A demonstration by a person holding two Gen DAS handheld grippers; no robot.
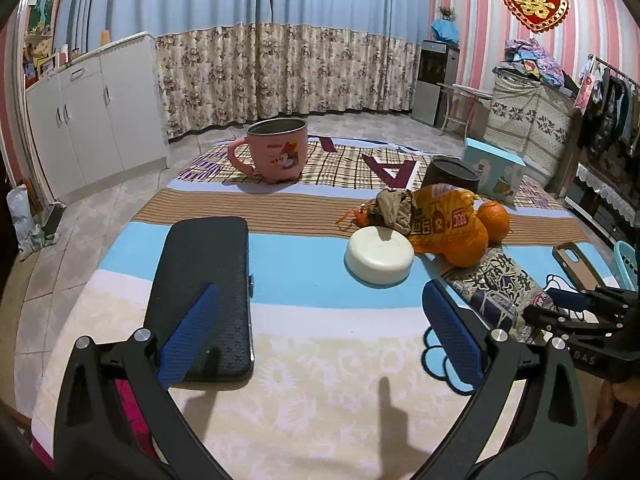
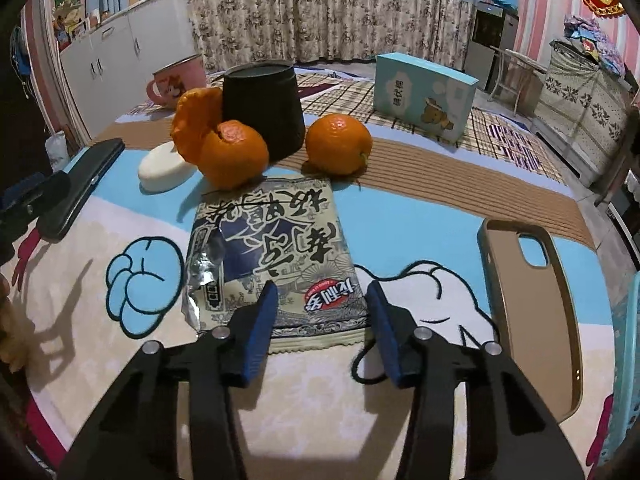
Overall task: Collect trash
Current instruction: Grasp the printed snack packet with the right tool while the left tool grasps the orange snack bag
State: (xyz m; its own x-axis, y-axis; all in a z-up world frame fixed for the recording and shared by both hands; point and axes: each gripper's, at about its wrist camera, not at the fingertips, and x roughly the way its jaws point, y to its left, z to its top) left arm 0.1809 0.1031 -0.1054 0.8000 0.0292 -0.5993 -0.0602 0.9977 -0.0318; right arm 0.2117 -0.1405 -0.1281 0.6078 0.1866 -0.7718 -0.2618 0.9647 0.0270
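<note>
A torn snack wrapper with dark blue print lies flat on the table; it also shows in the left wrist view. My right gripper is open, its fingers astride the wrapper's near edge, just above it. A crumpled orange net bag with brown paper lies beside two oranges. My left gripper is open and empty above the table, between a black case and the wrapper.
A white round soap-like block, a pink mug, a black cup and a light blue box stand further back. A tan phone case lies at right. A turquoise basket rim shows at far right.
</note>
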